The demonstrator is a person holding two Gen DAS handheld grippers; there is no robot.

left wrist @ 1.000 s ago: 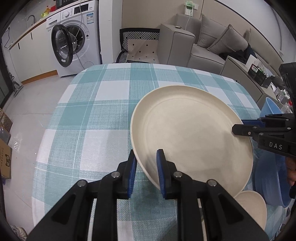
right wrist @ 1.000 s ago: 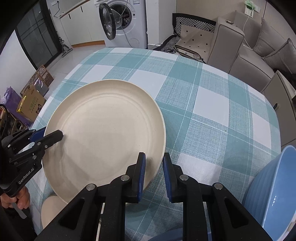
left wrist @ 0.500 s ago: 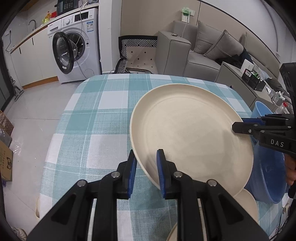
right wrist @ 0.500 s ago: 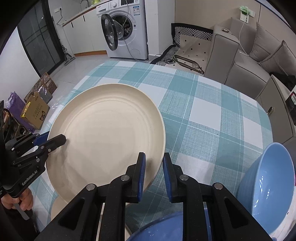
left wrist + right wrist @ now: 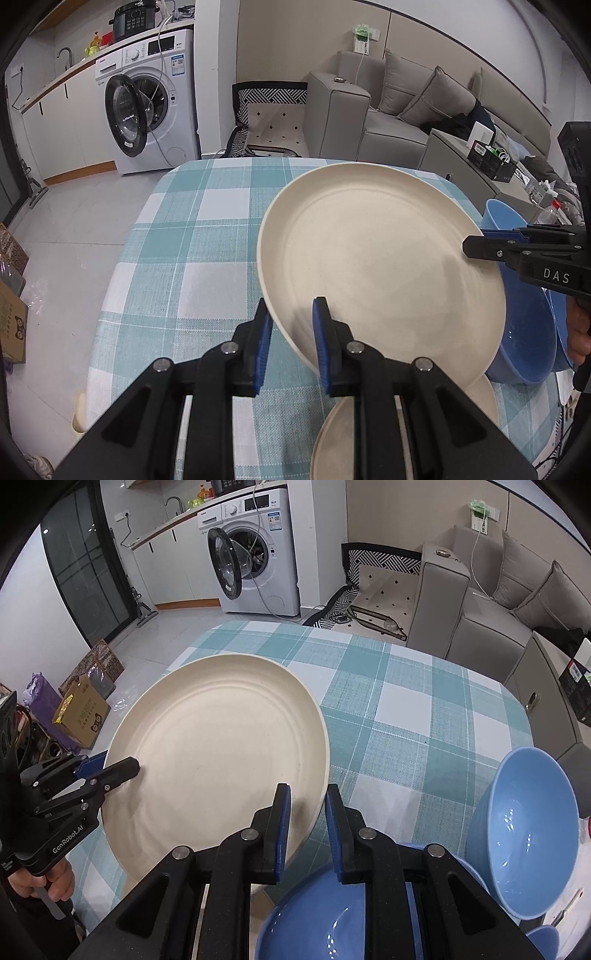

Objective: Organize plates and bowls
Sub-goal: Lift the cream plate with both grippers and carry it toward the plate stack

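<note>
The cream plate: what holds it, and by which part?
Both grippers, left and right, clamp the cream plate at opposite edges of its rim.

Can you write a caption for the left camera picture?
Both grippers lift a plate above the checked table.

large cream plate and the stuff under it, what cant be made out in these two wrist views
- Smaller cream plates, left wrist view: mostly hidden by the large round cream plate and the left gripper; their count is unclear.
- Blue ribbed bowls, right wrist view: the nearest is cut off by the bottom edge and covered by the right gripper.
- Checked tablecloth: its near part is hidden under the plate.
</note>
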